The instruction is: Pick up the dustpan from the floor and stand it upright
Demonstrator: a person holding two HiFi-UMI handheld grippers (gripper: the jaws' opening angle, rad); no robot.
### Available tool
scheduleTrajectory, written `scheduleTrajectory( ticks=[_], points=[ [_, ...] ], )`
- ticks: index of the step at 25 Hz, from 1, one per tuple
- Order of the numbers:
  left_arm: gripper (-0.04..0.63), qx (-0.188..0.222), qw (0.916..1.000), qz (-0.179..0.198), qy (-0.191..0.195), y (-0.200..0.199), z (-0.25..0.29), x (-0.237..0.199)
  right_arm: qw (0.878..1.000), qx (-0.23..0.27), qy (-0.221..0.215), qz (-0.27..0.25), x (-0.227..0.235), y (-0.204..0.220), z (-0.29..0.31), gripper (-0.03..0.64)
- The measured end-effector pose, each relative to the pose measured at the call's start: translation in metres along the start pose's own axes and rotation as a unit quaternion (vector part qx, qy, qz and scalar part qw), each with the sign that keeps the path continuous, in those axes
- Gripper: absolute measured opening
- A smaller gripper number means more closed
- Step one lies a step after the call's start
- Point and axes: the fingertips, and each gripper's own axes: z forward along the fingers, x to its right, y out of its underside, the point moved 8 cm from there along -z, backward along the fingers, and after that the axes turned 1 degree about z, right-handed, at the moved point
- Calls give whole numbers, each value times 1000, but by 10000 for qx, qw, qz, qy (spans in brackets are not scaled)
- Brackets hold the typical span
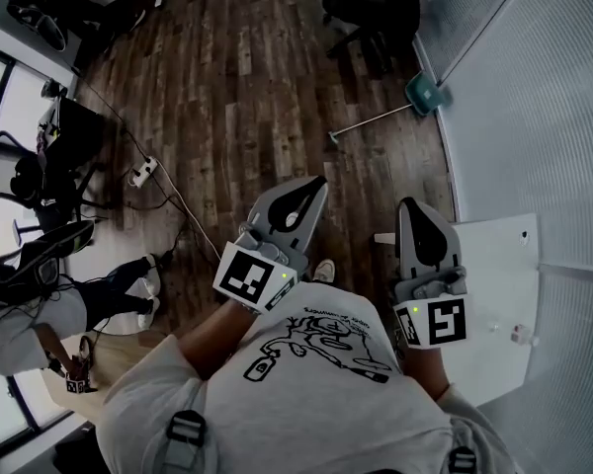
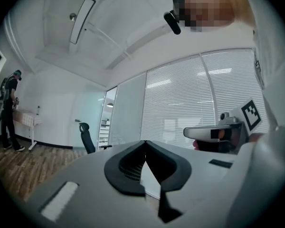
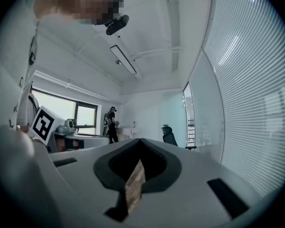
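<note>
The teal dustpan (image 1: 427, 94) lies flat on the wooden floor far ahead, close to the blind-covered glass wall, with its long thin handle (image 1: 371, 121) stretching back toward me. My left gripper (image 1: 319, 183) is held level in front of my chest, shut and empty. Beside it my right gripper (image 1: 412, 204) is also level, shut and empty. Both are well short of the dustpan. In the left gripper view the left gripper (image 2: 144, 142) has its jaws closed tip to tip. The right gripper view shows the right gripper (image 3: 139, 140) the same way. Neither gripper view shows the dustpan.
A black office chair (image 1: 376, 8) stands just beyond the dustpan. On my right is a white table (image 1: 499, 294) against the glass wall (image 1: 544, 117). A power strip (image 1: 142, 173) and its cable lie on the floor to the left, near desks and a person (image 1: 30, 319).
</note>
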Motion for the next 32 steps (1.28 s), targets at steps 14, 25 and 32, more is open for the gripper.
scheduleTrajectory(
  ticks=[14, 25, 32],
  points=[
    [2, 21, 9999, -122, 68, -4, 62, -130, 10000, -40, -38, -21, 6, 2, 147, 2],
    [2, 55, 9997, -210, 86, -18, 106, -268, 9999, -8, -96, -68, -1, -6, 294, 2],
    [2, 70, 9996, -194, 200, -27, 131, -322, 10000, 6, 6, -85, 4, -10, 354, 2]
  ],
)
